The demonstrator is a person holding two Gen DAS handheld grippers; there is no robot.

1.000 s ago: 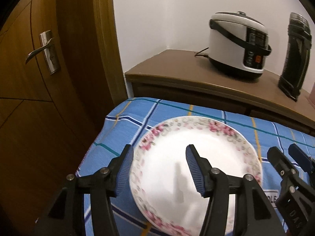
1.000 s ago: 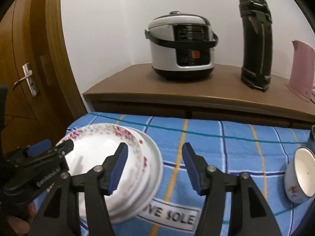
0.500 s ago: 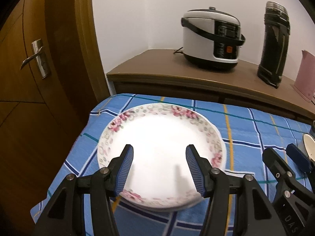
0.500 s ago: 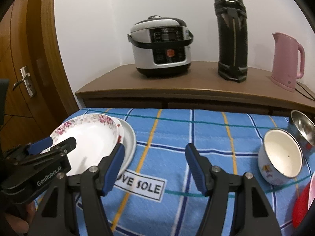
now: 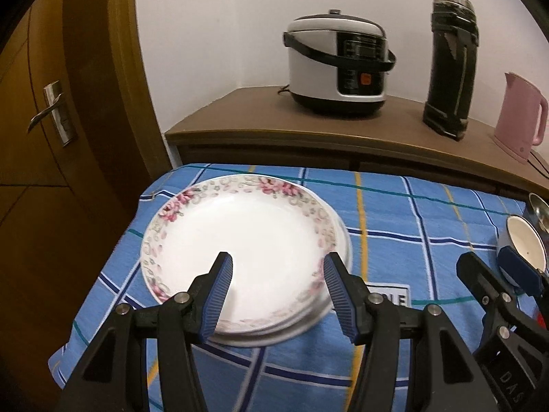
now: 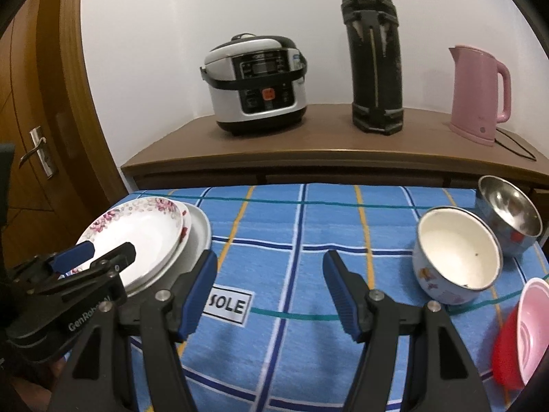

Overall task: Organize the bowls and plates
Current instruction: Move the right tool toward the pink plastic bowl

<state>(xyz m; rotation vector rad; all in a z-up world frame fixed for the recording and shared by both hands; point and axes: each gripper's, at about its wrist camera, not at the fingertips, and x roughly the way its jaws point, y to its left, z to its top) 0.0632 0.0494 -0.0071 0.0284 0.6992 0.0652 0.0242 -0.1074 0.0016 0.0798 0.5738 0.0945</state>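
Although both claws are empty, they hang close over the dishes. The left gripper (image 5: pixel 278 286) stands half open above the near edge of the plate stack (image 5: pixel 240 240), in the lower middle of the left wrist picture, and grips nothing. The right gripper (image 6: pixel 271 286) is also open, with only the blue checked tablecloth (image 6: pixel 295 233) between its fingers.

In the right wrist picture the plates lie at the lower left, and the bowls are at the right edge: an enamel bowl (image 6: pixel 456 254), a steel bowl (image 6: pixel 507 216) behind it, and a pink bowl (image 6: pixel 528 322) sitting in a red bowl (image 6: pixel 504 353).

The stack is not even; the lower plates stick out to the right, and it lies near the left edge of the table. I think a push from a finger could slide the top plate, or move the stack toward that edge. The enamel and steel bowls seem to lean, so a careless grip on the rim could tip them.

Compared with one second ago, both views have shifted to the right: the pink kettle (image 5: pixel 520 116) and the bowls are now visible, and the left claw, which was over the middle of the plate, is now at its near rim. The right jaws have opened only slightly.
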